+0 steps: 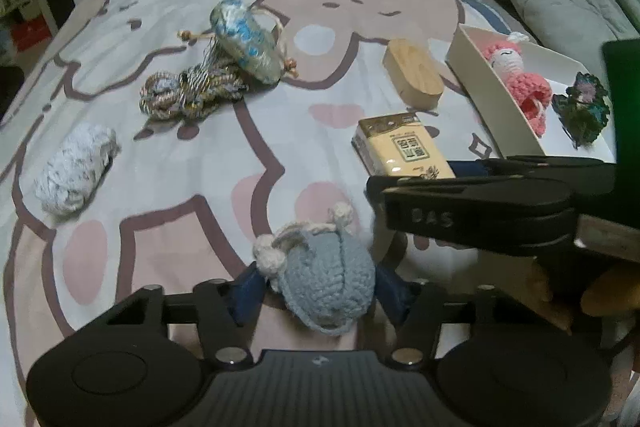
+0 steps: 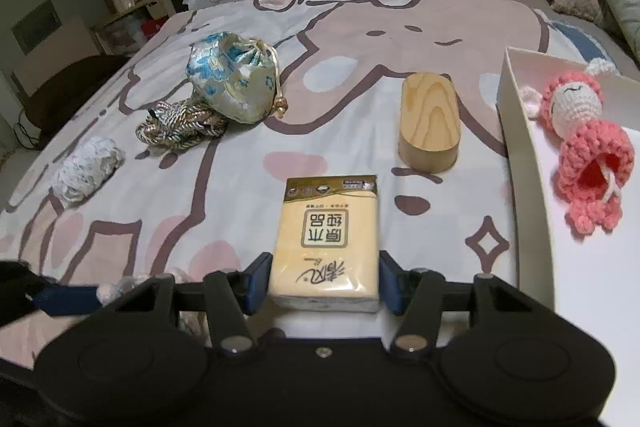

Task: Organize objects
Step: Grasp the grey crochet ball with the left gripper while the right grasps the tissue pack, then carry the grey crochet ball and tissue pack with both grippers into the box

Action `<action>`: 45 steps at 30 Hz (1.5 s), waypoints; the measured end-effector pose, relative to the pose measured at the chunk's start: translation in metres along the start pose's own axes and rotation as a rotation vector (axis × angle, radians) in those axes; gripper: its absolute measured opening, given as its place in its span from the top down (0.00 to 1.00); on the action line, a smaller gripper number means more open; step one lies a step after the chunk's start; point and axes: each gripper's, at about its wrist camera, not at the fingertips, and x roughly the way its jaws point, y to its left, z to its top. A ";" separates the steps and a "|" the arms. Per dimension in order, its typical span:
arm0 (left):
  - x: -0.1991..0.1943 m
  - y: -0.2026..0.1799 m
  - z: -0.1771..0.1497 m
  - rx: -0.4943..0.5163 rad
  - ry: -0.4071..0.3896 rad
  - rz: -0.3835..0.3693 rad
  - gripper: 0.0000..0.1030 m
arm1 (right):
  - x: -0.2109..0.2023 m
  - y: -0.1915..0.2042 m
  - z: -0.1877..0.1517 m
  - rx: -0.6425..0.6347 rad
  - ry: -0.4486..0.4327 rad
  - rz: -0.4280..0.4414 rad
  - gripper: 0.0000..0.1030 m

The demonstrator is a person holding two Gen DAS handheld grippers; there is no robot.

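Observation:
A grey-blue knitted pouch [image 1: 324,283] with cream pom-poms lies on the patterned bedspread, and my left gripper [image 1: 320,293] is shut on it, a blue pad against each side. Just to the right, my right gripper [image 2: 325,281] is shut on a yellow tissue pack [image 2: 326,239], its pads pressing on the near end of the pack's two long sides. In the left wrist view the same tissue pack [image 1: 404,147] lies under the black right gripper [image 1: 424,175].
On the bedspread lie a brocade drawstring pouch [image 2: 230,79], a metallic cord bundle [image 2: 180,127], a white lace bundle [image 2: 86,167] and an oval wooden box [image 2: 428,123]. At right, a white tray [image 2: 520,131] holds a pink crochet doll [image 2: 584,147] and a dark iridescent piece [image 1: 584,111]. Pillows lie behind.

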 end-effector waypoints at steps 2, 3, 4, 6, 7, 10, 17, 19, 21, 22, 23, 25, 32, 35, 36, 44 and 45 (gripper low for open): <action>-0.001 0.001 -0.001 -0.010 0.002 -0.004 0.44 | -0.001 -0.001 0.000 0.000 0.005 0.005 0.48; -0.002 0.001 -0.002 -0.008 0.004 -0.003 0.44 | -0.001 -0.001 0.000 -0.003 0.008 0.006 0.48; -0.002 0.001 -0.002 -0.008 0.006 0.000 0.44 | -0.002 0.000 -0.001 -0.010 0.009 0.006 0.48; -0.004 0.002 -0.003 -0.017 0.010 0.006 0.44 | -0.003 0.002 -0.002 -0.014 0.009 0.004 0.48; -0.005 0.003 -0.003 -0.025 0.010 0.008 0.44 | -0.004 0.003 -0.003 -0.015 0.008 0.003 0.48; -0.010 0.009 -0.003 -0.049 0.000 0.019 0.45 | -0.010 0.004 -0.003 -0.002 -0.001 0.005 0.49; -0.044 0.028 0.006 -0.146 -0.108 0.024 0.45 | -0.063 -0.004 0.017 0.043 -0.134 0.029 0.49; -0.055 0.030 0.009 -0.167 -0.141 0.028 0.45 | -0.083 -0.007 0.022 0.057 -0.179 0.033 0.49; -0.064 0.032 0.012 -0.189 -0.169 0.024 0.45 | -0.101 -0.011 0.024 0.065 -0.219 0.037 0.49; -0.070 0.032 0.014 -0.197 -0.183 0.023 0.45 | -0.109 -0.014 0.024 0.067 -0.234 0.036 0.49; -0.074 0.031 0.016 -0.199 -0.198 0.021 0.45 | -0.118 -0.017 0.025 0.068 -0.251 0.032 0.49; -0.084 0.028 0.021 -0.192 -0.230 0.021 0.45 | -0.134 -0.023 0.027 0.071 -0.284 0.022 0.49; -0.107 0.005 0.037 -0.151 -0.289 0.004 0.45 | -0.174 -0.051 0.028 0.092 -0.356 -0.034 0.49; -0.113 -0.008 0.045 -0.137 -0.306 -0.011 0.45 | -0.183 -0.065 0.028 0.115 -0.373 -0.051 0.49; -0.115 -0.012 0.048 -0.132 -0.312 -0.018 0.45 | -0.186 -0.068 0.029 0.120 -0.378 -0.056 0.49; -0.126 -0.062 0.068 -0.047 -0.353 -0.081 0.45 | -0.190 -0.105 0.027 0.170 -0.368 -0.089 0.49; -0.126 -0.069 0.069 -0.035 -0.352 -0.091 0.45 | -0.188 -0.112 0.027 0.184 -0.358 -0.092 0.49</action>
